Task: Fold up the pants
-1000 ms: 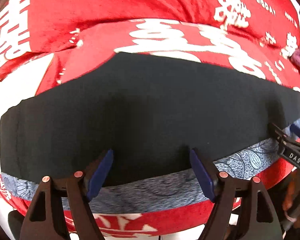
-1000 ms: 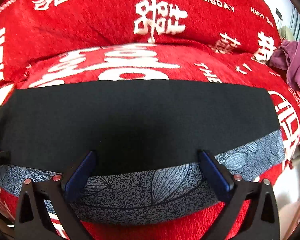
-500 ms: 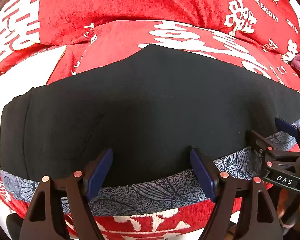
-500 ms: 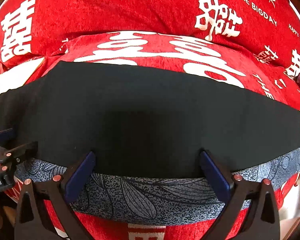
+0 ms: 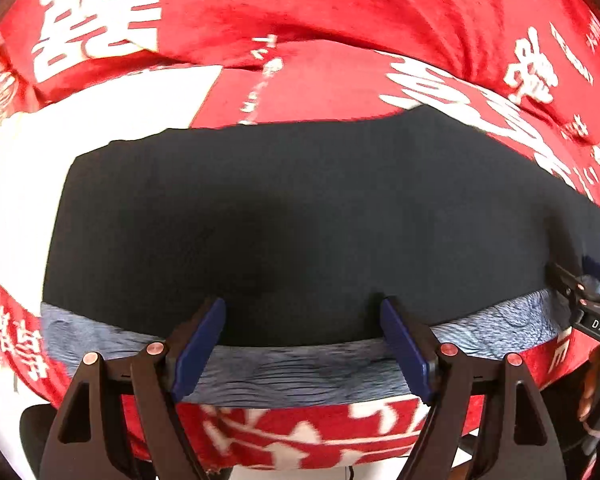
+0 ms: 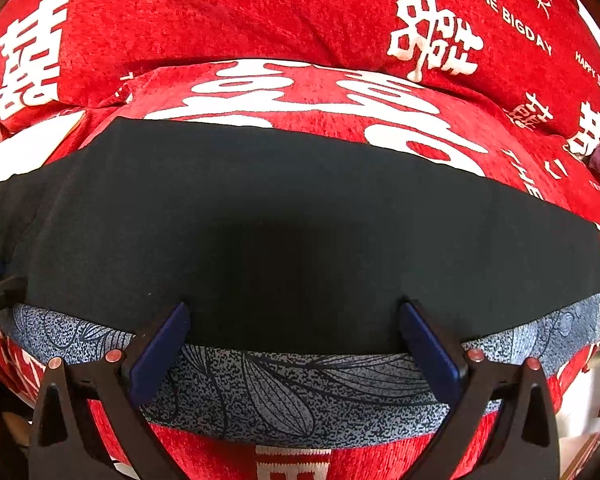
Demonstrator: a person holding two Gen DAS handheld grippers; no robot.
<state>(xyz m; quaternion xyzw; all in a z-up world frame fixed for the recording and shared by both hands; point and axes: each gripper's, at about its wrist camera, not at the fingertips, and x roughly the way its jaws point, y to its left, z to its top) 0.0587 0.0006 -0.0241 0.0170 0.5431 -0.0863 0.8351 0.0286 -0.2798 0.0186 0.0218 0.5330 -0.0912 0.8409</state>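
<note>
Sliding leftward along the near hem since a second ago — the left view now takes in the left end of the flat black fabric pants (image 5: pixel 300 220) and the white patch of cover beyond it, which sat at the frame edge before. The pants lie spread across the red plush cover with white characters (image 6: pixel 260 12), their near edge resting on a blue-grey leaf-print cloth strip (image 6: pixel 292 392). Left claw (image 5: pixel 302 340) spread wide, fingers straddling the hem, nothing pinched; right claw (image 6: pixel 296 340) likewise spread over the hem further right. Right claw's tip shows at the left view's right margin, nearer the edge than half a second ago — the two are drawing apart. Judgement: no grip taken yet; both are spacing out along the hem to lift and fold it away.
</note>
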